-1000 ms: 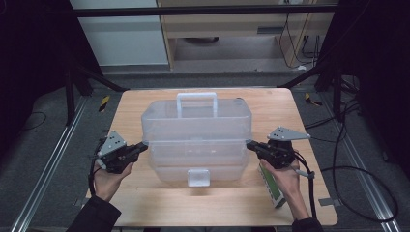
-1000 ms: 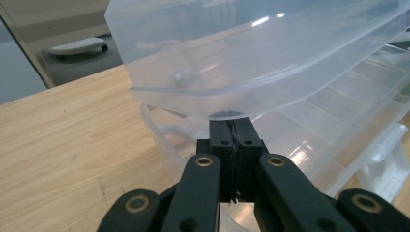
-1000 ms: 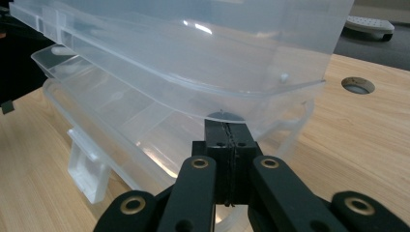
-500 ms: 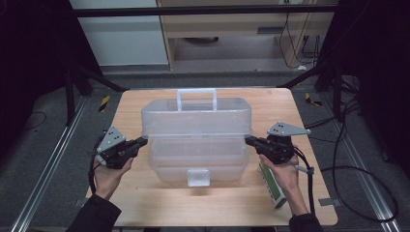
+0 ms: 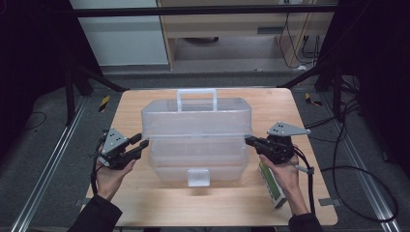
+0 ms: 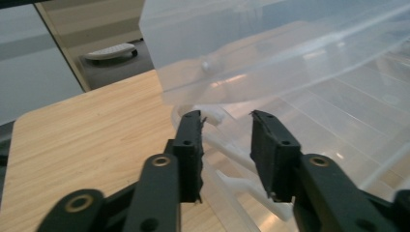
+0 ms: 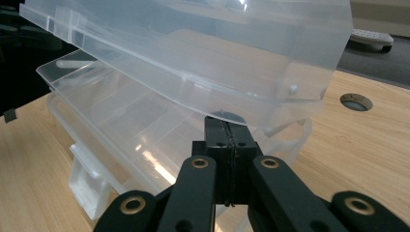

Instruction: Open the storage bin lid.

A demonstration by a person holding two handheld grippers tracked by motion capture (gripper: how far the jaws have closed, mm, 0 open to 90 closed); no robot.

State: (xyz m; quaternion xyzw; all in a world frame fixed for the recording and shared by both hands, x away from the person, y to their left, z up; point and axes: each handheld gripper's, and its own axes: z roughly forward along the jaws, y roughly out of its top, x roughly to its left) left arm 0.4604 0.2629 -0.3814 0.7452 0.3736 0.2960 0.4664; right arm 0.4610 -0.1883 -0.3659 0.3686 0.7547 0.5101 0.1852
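Two grippers flank the clear plastic box [image 5: 196, 140] mid-table [image 5: 145, 208], lid raised. My left gripper [image 6: 226, 145] has just been opening, jaws apart astride the box's corner rim. My right gripper [image 7: 227, 145] is clenched, empty, under the lid edge.

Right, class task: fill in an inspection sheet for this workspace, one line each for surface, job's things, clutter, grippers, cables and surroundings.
Surface: light wooden table, with a round cable hole.
Job's things: clear plastic storage box, lid raised ajar, white handle at the far side, latch at the near side.
Clutter: green-and-white box lying under the right hand.
Grippers: left gripper jaws have just been opening, apart at the box's left end; right gripper shut at its right end under the lid.
Cables: black cable trailing off the right gripper.
Surroundings: dark floor, metal rails, pale cabinets.
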